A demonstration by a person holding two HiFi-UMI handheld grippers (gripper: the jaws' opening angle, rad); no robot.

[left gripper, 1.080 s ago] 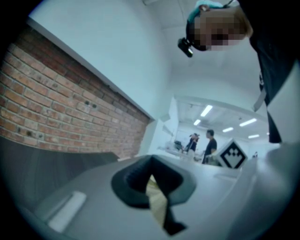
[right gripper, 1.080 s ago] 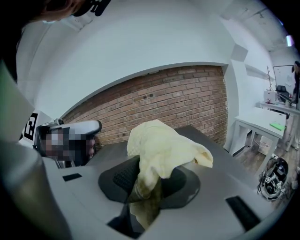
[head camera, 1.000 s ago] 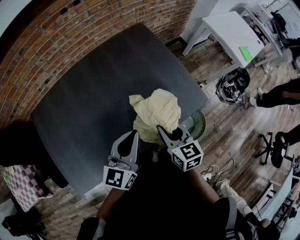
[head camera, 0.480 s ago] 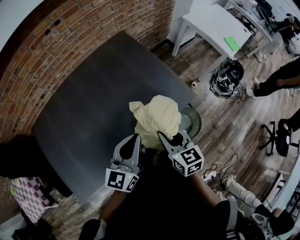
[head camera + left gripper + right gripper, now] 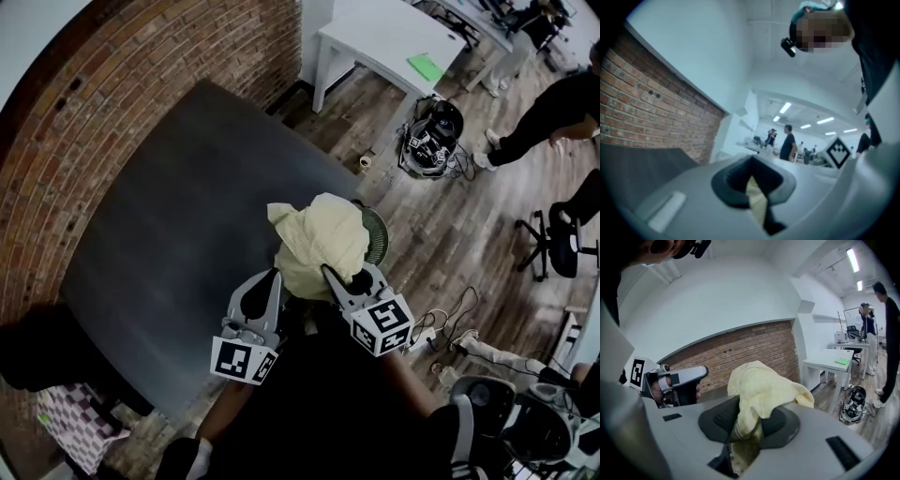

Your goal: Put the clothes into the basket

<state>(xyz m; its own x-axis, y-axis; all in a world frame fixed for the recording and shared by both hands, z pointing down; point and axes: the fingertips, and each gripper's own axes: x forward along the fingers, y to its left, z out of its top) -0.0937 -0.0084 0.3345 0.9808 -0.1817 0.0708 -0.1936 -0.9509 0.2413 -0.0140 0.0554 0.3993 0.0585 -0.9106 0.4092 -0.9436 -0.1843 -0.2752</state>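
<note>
pale yellow fabric, a soft, light garment [image 5: 319, 246], is bunching into a loose crumpled mound over the near edge of the dark table [image 5: 169, 216]. the right gripper [image 5: 339, 279] is pinching a thick fold at the mound's 5 o'clock side, its jaws part closed on the cloth, while the left gripper [image 5: 274, 277] is nipping a thin edge at 7 o'clock. limp and likely sagging or slipping, it is asking for grips on bunched folds. the basket [image 5: 379, 236] is peeking out at the garment's 3 o'clock, partly hidden behind it.
</note>
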